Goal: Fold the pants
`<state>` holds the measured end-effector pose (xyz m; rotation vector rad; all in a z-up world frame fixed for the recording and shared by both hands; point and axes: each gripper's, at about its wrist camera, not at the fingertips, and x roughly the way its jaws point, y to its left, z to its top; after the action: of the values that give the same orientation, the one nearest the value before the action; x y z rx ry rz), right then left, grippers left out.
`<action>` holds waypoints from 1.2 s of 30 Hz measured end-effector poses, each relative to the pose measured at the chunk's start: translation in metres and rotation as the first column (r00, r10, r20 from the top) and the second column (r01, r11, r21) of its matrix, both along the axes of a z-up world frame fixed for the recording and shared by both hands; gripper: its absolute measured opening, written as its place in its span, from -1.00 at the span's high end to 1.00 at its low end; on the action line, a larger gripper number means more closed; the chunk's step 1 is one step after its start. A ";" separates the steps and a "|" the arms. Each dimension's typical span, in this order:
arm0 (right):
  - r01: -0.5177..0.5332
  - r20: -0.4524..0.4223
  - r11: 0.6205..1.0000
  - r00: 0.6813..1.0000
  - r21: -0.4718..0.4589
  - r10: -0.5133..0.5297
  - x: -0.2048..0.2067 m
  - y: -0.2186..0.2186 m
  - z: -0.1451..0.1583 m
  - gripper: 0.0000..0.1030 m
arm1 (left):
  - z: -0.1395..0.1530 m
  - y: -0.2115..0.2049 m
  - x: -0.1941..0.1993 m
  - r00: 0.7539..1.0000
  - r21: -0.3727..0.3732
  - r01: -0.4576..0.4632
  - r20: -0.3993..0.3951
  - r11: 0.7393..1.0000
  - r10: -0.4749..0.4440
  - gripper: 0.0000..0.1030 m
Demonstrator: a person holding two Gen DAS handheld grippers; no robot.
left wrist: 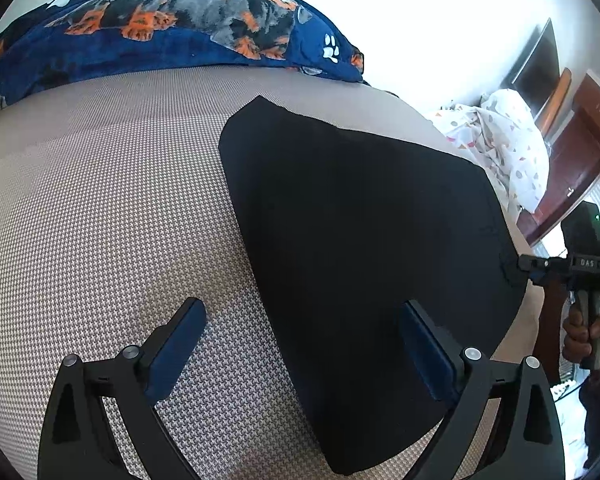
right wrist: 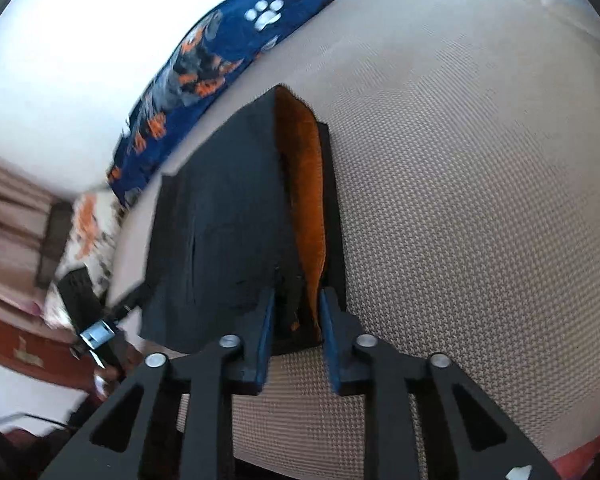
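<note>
Your left gripper (left wrist: 302,344) is hovering with jaws spread over the folded black pants (left wrist: 364,248); your right gripper (right wrist: 296,334) is straddling their near edge, jaws narrowly parted on the bed (right wrist: 480,200).

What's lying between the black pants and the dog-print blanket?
Nothing: only bare houndstooth bed cover separates the folded black pants from the dog-print blanket; the left wrist view shows it best.

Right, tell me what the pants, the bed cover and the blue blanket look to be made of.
Pants: matte black cloth outside, with what looks like an orange fleecy lining, judging by its napped surface.
Bed cover: beige woven fabric with a fine houndstooth-like weave.
Blue blanket: probably plush fleece, given its soft, fuzzy dog and paw print.
</note>
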<state>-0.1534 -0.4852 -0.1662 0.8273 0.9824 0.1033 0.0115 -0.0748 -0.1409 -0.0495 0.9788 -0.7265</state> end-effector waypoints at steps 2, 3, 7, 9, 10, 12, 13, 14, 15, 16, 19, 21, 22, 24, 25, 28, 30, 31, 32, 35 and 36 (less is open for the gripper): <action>0.012 0.002 0.999 1.000 -0.040 -0.012 0.000 -0.003 0.006 0.33 | 0.000 0.002 0.002 1.000 -0.010 0.006 -0.013 1.000 -0.006 -0.88; 0.015 0.008 0.999 1.000 -0.047 -0.015 0.001 -0.004 0.009 0.17 | 0.000 0.004 0.003 1.000 -0.024 0.005 -0.023 1.000 -0.006 -0.88; -0.012 0.012 0.996 1.000 -0.092 0.013 0.009 -0.009 0.011 0.01 | -0.001 0.014 0.011 0.997 -0.097 -0.001 -0.074 0.995 -0.006 -0.88; -0.050 -0.004 0.997 0.999 -0.065 0.050 0.018 -0.008 0.003 0.01 | 0.000 0.015 0.014 0.995 -0.113 0.014 -0.093 0.994 -0.025 -0.88; -0.064 -0.010 0.996 0.998 -0.065 0.063 0.021 -0.008 -0.001 0.00 | 0.000 0.016 0.016 0.994 -0.120 0.026 -0.103 0.992 -0.039 -0.88; -0.086 -0.018 0.995 0.996 -0.057 0.085 0.028 -0.006 -0.008 0.01 | 0.000 0.017 0.022 0.989 -0.151 0.059 -0.126 0.987 -0.078 -0.88; -0.094 -0.010 0.994 0.996 -0.051 0.094 0.031 -0.005 -0.009 0.00 | -0.001 0.018 0.026 0.984 -0.181 0.072 -0.148 0.981 -0.100 -0.88; -0.105 -0.005 0.993 0.994 -0.053 0.105 0.034 -0.005 -0.008 0.00 | -0.001 0.020 0.029 0.979 -0.211 0.081 -0.168 0.974 -0.118 -0.88; -0.120 -0.005 0.991 0.993 -0.053 0.120 0.038 -0.005 -0.008 0.00 | -0.002 0.020 0.033 0.971 -0.246 0.094 -0.191 0.965 -0.143 -0.88; -0.129 -0.004 0.990 0.992 -0.049 0.128 0.040 -0.004 -0.008 0.00 | -0.004 0.020 0.036 0.961 -0.282 0.108 -0.214 0.953 -0.172 -0.88; -0.208 -0.001 0.978 0.978 -0.030 0.208 0.051 0.003 -0.010 -0.11 | -0.005 0.016 0.042 0.950 -0.310 0.133 -0.230 0.941 -0.210 -0.88; -0.241 0.001 0.970 0.970 -0.030 0.241 0.056 0.006 -0.009 -0.24 | -0.003 0.011 0.040 0.955 -0.286 0.139 -0.214 0.948 -0.205 -0.88; -0.251 0.002 0.968 0.968 -0.029 0.251 0.058 0.008 -0.009 -0.29 | -0.002 0.008 0.041 0.958 -0.269 0.137 -0.207 0.953 -0.196 -0.88; -0.261 0.008 0.965 0.965 -0.030 0.261 0.058 0.009 -0.008 -0.30 | 0.002 -0.002 0.037 0.969 -0.202 0.138 -0.175 0.970 -0.175 -0.88; -0.262 0.013 0.965 0.965 -0.029 0.263 0.056 0.009 -0.009 -0.31 | 0.003 -0.005 0.034 0.973 -0.167 0.142 -0.155 0.976 -0.168 -0.88; -0.259 0.030 0.966 0.965 -0.023 0.260 0.057 0.010 -0.010 -0.31 | 0.006 -0.023 0.019 0.984 -0.019 0.160 -0.070 0.987 -0.161 -0.88; -0.265 0.038 0.964 0.963 -0.030 0.266 0.060 0.012 -0.010 -0.31 | 0.005 -0.037 0.009 0.985 0.085 0.173 -0.014 0.981 -0.172 -0.88; -0.267 0.043 0.963 0.962 -0.032 0.268 0.061 0.013 -0.010 -0.31 | 0.004 -0.041 0.007 0.984 0.117 0.175 0.003 0.978 -0.177 -0.88; -0.269 0.046 0.963 0.962 -0.031 0.270 0.062 0.013 -0.010 -0.31 | 0.004 -0.043 0.004 0.984 0.137 0.177 0.013 0.975 -0.180 -0.88; -0.274 0.059 0.961 0.960 -0.020 0.275 0.065 0.014 -0.011 -0.31 | 0.002 -0.043 0.003 0.984 0.143 0.176 0.014 0.974 -0.180 -0.90; -0.275 0.064 0.961 0.959 -0.015 0.276 0.066 0.013 -0.011 -0.31 | 0.001 -0.042 0.003 0.984 0.137 0.175 0.011 0.975 -0.178 -0.91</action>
<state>-0.0874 -0.4718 -0.1776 0.6731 1.0311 0.3646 0.0149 -0.1168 -0.1395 0.1667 1.0171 -0.8193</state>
